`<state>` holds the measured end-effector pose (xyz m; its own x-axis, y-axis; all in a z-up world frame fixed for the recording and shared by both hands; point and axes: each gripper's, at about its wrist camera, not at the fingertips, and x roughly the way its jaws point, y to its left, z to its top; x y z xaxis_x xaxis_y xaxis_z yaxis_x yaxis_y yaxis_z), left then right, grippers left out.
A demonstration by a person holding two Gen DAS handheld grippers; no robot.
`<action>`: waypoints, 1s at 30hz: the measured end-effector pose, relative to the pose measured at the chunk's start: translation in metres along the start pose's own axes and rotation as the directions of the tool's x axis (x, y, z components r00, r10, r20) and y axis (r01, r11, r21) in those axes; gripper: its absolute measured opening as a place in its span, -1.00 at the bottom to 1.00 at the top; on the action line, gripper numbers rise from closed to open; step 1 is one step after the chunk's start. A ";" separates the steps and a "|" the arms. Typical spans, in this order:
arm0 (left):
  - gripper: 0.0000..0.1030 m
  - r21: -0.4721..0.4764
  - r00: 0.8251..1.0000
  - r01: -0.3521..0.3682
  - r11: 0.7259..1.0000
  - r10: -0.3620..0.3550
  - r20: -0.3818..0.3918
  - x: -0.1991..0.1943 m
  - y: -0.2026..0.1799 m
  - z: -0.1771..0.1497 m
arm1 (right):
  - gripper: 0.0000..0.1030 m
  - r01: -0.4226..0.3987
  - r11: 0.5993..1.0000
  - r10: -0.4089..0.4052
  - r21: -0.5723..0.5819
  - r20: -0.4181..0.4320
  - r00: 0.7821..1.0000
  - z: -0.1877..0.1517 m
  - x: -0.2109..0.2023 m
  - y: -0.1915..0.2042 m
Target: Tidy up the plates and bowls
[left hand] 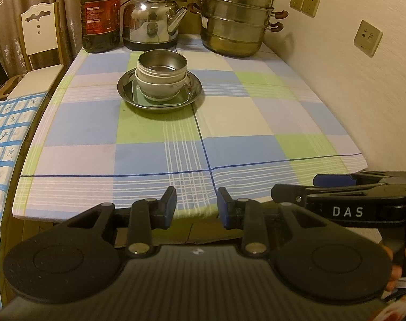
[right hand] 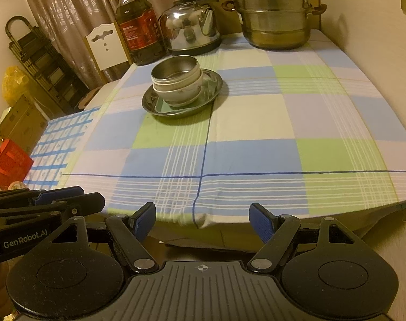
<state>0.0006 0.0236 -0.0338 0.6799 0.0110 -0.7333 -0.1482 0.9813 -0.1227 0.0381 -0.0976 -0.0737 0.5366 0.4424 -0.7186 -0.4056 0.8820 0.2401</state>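
The left gripper (left hand: 197,208) is held at the near edge of the table, its blue pads set a narrow gap apart with nothing between them. The right gripper (right hand: 203,223) is held just beside it at the same edge, its jaws spread wide and likewise empty. Neither tool is touching any dish; both are kept well apart from the stack and are aimed down across the checked tablecloth (left hand: 229,123).

Beyond the grippers, toward the far half of the table, a round metal plate (left hand: 128,93) is seen lying flat on the cloth. A pale green square plate (left hand: 141,99) is laid inside it, a white bowl (left hand: 160,87) is set on that, and a metal bowl (left hand: 161,62) is nested on top. The pile appears upright and fairly centred, though the upper bowl looks tilted a little in the right wrist view.

Behind the stack, along the back edge, an oil bottle (left hand: 101,16), a kettle (left hand: 152,24) and a tiered steamer pot (left hand: 235,24) are lined up. No other plate or bowl is seen loose on the cloth.

From this layout the task is judged to be essentially finished: all the dishes in view are gathered into one nested pile, largest at the bottom. Little is left, except perhaps that the top bowl could be straightened; whether more dishes lie out of view cannot be told
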 end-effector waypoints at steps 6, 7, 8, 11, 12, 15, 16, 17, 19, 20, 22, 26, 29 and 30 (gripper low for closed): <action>-0.43 0.001 1.000 0.000 1.000 0.000 0.000 0.000 0.000 0.000 | 0.49 -0.001 1.000 0.001 0.000 0.000 1.000 0.000 -0.001 0.000; -0.43 0.000 1.000 0.000 1.000 0.000 0.000 0.000 0.000 -0.001 | 0.49 -0.001 1.000 0.001 0.000 0.000 1.000 0.000 -0.001 0.000; -0.43 0.001 1.000 -0.001 1.000 0.001 0.000 0.000 0.000 0.000 | 0.49 -0.001 1.000 0.001 0.000 0.000 1.000 0.000 -0.001 0.000; -0.43 0.001 1.000 -0.001 1.000 0.001 0.000 0.000 0.000 0.000 | 0.49 -0.001 1.000 0.001 0.001 -0.001 1.000 0.000 -0.001 0.000; -0.43 0.001 1.000 -0.001 1.000 0.001 0.000 0.000 0.000 -0.001 | 0.49 -0.001 1.000 0.001 0.000 -0.001 1.000 0.000 -0.001 0.000; -0.43 0.001 1.000 -0.001 1.000 0.001 0.000 0.000 0.000 0.000 | 0.49 0.000 1.000 0.000 0.000 0.000 1.000 0.000 -0.001 0.000; -0.43 0.001 1.000 -0.002 1.000 0.002 0.000 0.000 -0.001 0.000 | 0.49 -0.001 1.000 0.001 0.000 0.000 1.000 0.000 -0.001 0.000; -0.43 0.001 1.000 -0.002 1.000 0.002 0.000 0.000 0.000 0.000 | 0.49 -0.001 1.000 0.001 0.000 0.000 1.000 0.000 -0.001 0.000; -0.43 0.002 1.000 -0.001 1.000 0.001 0.001 0.000 0.000 0.000 | 0.49 0.000 1.000 0.000 0.001 -0.001 1.000 0.000 -0.001 0.000; -0.43 0.002 1.000 -0.002 1.000 0.002 0.001 0.001 -0.001 0.000 | 0.49 -0.001 1.000 0.001 0.001 0.000 1.000 0.000 -0.001 0.000; -0.43 0.001 1.000 -0.001 1.000 0.001 0.001 0.000 0.000 0.000 | 0.49 0.000 1.000 0.000 0.001 0.000 1.000 0.000 -0.001 0.000; -0.43 0.006 1.000 0.000 1.000 0.000 0.003 0.001 0.000 0.001 | 0.49 -0.001 1.000 0.001 0.001 0.000 1.000 0.000 -0.001 0.000; -0.43 0.007 1.000 0.001 1.000 -0.001 0.005 0.001 0.000 0.002 | 0.49 -0.001 1.000 0.001 0.000 0.000 1.000 0.000 -0.001 0.000; -0.43 0.007 1.000 0.001 1.000 -0.001 0.006 0.001 0.001 0.002 | 0.49 -0.001 1.000 0.001 0.000 0.000 1.000 0.000 -0.001 0.000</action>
<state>0.0025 0.0246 -0.0330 0.6842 0.0114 -0.7292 -0.1428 0.9826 -0.1187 0.0379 -0.0981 -0.0732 0.5360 0.4436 -0.7183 -0.4066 0.8813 0.2409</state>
